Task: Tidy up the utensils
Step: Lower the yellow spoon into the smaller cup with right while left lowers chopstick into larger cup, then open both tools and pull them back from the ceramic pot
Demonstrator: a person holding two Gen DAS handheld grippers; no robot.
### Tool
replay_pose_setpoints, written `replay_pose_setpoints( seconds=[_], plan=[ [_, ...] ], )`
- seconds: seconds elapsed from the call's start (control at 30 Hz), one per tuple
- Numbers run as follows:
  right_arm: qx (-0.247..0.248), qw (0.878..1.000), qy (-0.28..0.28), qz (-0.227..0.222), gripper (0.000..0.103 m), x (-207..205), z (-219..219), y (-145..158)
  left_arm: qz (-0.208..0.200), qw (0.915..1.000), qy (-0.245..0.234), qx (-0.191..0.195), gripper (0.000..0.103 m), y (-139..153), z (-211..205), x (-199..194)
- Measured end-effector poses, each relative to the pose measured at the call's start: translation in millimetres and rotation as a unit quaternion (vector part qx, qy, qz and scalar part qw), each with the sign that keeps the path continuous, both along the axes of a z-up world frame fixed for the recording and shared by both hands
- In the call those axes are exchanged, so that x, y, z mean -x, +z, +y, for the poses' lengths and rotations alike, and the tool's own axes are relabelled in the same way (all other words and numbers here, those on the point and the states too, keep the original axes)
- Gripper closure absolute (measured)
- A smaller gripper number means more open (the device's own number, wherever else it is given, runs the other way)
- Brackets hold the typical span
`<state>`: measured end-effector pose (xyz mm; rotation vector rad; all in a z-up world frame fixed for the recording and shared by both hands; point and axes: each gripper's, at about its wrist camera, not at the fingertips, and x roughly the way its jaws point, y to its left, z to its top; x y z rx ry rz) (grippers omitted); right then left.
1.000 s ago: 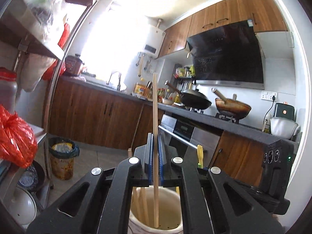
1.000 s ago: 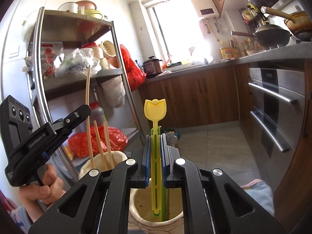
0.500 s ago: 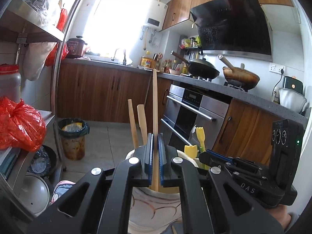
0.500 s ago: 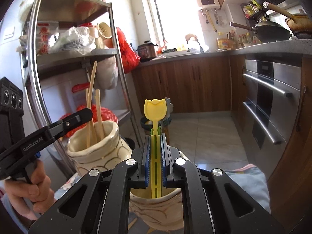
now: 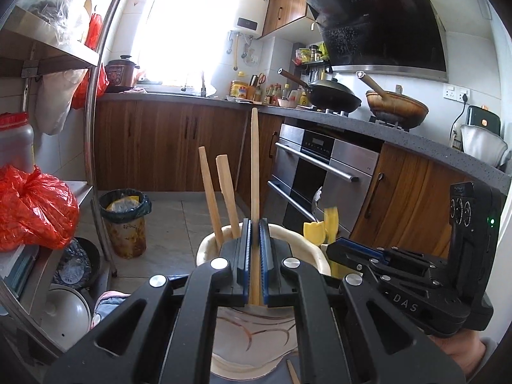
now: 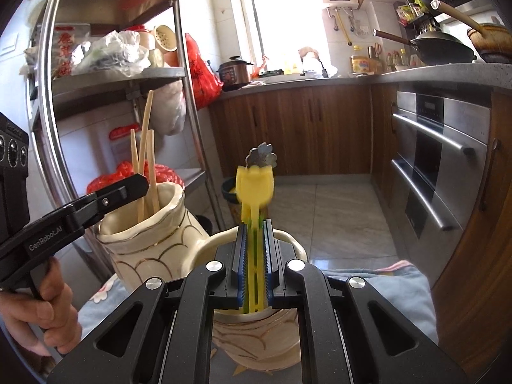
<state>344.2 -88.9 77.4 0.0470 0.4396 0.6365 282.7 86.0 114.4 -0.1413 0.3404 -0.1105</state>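
My left gripper (image 5: 255, 224) is shut on a long wooden chopstick (image 5: 254, 166) that stands upright in a cream ceramic holder (image 5: 307, 249). Two more chopsticks (image 5: 220, 198) lean in that holder. My right gripper (image 6: 255, 224) is shut on a yellow tulip-topped utensil (image 6: 255, 185), its lower end inside a second cream holder (image 6: 288, 240). A grey flower-topped utensil (image 6: 261, 156) stands just behind it. The left gripper (image 6: 128, 188) and its chopstick holder (image 6: 150, 240) show at left in the right wrist view. The right gripper (image 5: 352, 249) shows at right in the left wrist view.
A steel rack (image 6: 179, 73) with bags and jars stands to the left. A red plastic bag (image 5: 32, 211) and a bin (image 5: 123, 220) sit near the rack. An oven (image 5: 320, 172) and wooden cabinets line the far side. A blue cloth (image 6: 396, 291) lies under the holders.
Both grippers have sunk lower, carrying the chopstick and the yellow utensil deeper into their holders. The holders now sit higher in both views.
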Motion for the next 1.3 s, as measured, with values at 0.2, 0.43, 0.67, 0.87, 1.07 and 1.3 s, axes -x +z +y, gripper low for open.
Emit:
replay_pose_setpoints(
  seconds=[0.2,0.43,0.67,0.87,1.07,1.3],
  plan=[
    [-0.002,1.0,0.002,-0.001,0.092,2,-2,1,0.001,1.0,0.005,-0.004,0.097,0,1,0],
    [-0.02,1.0,0.003,-0.013,0.088,11,-11,7,-0.002,1.0,0.009,0.001,0.085,0,3,1],
    [-0.018,1.0,-0.001,-0.021,0.081,18,-23,10,-0.009,0.9999,0.001,-0.004,0.074,5,0,13],
    [-0.021,0.999,-0.012,-0.024,0.071,28,-42,12,-0.019,0.9997,-0.007,-0.013,0.062,7,-4,37],
    [-0.006,1.0,-0.024,-0.011,0.066,35,-57,5,-0.014,0.9997,-0.008,-0.019,0.058,1,-6,56],
    [0.019,0.999,-0.037,0.018,0.06,48,-76,-10,0.009,0.9997,-0.004,-0.024,0.058,-17,-8,80]
  ],
)
